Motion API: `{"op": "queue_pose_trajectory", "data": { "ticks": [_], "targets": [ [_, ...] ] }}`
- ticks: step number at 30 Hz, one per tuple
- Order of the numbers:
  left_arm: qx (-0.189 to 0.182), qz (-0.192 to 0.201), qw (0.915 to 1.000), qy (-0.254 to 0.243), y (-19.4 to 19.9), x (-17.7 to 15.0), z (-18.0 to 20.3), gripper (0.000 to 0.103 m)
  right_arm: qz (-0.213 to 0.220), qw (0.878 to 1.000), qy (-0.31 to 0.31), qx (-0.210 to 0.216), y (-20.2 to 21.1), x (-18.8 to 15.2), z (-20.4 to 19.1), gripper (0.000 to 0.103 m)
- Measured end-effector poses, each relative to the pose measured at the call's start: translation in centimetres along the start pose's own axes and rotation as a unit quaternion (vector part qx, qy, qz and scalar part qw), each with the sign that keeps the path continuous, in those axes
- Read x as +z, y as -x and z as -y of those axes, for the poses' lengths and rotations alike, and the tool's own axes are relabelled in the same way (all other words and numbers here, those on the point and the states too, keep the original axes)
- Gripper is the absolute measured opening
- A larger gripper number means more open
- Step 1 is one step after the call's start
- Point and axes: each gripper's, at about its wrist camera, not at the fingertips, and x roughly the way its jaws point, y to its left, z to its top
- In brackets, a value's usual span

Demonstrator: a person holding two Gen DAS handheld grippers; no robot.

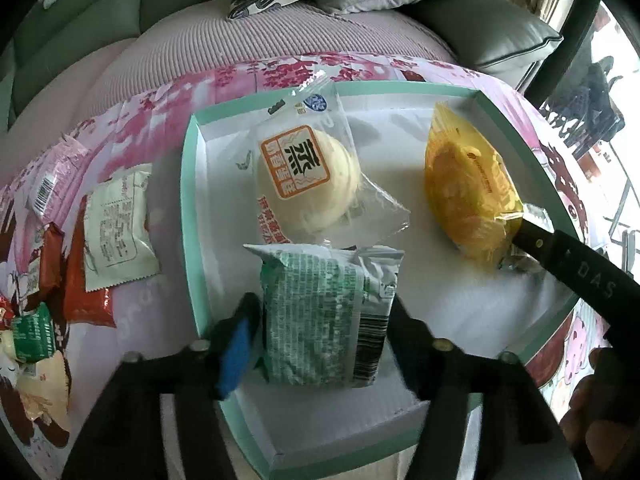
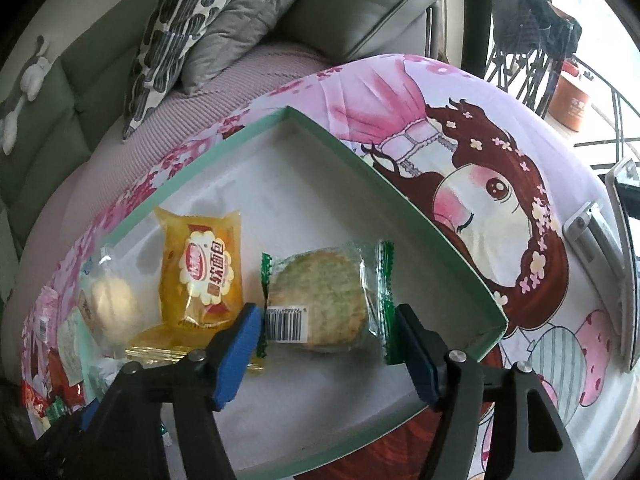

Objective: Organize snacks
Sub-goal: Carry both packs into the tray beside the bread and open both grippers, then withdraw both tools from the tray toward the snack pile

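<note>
A white tray with a teal rim [image 1: 191, 208] [image 2: 400, 204] lies on a pink printed cloth. My left gripper [image 1: 322, 304] stands open around a green and white packet [image 1: 320, 320] that lies in the tray's near part. Beyond that packet are a white bun in a clear wrapper [image 1: 308, 180] [image 2: 112, 304] and a yellow packet [image 1: 468, 196] [image 2: 204, 272]. My right gripper [image 2: 328, 310] is open around a round cookie in a green-edged clear wrapper [image 2: 320, 300], flat on the tray floor. One of its black fingers [image 1: 560, 256] shows beside the yellow packet.
Several loose snacks lie left of the tray on the cloth: a white packet [image 1: 118, 236], red ones [image 1: 84, 300], a small green one [image 1: 34, 336]. Sofa cushions and a patterned pillow [image 2: 180, 40] are behind. A grey device [image 2: 600, 240] sits at the right. A hand [image 1: 592, 400] holds the right gripper.
</note>
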Motion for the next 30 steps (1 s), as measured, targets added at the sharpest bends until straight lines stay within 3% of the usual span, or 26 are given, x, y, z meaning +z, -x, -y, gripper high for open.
{"op": "queue_pose_trajectory", "data": {
  "ticks": [12, 19, 30],
  "targets": [
    [0.017, 0.056, 0.9982, 0.012, 3.5, 0.6, -1.1, 0.099, 0.04, 0.999, -0.007, -0.01, 2.4, 0.7, 0.3, 0.102],
    [0.06, 0.089, 0.9907, 0.084, 5.8, 1.0, -4.9, 0.103, 0.054, 0.998, -0.008, -0.008, 3.6, 1.0, 0.2, 0.103],
    [0.1, 0.076, 0.9695, 0.211, 6.8, -0.8, -13.6, 0.103, 0.055, 0.998, 0.032, 0.015, 4.4, 0.4, -2.6, 0.103]
  ]
}}
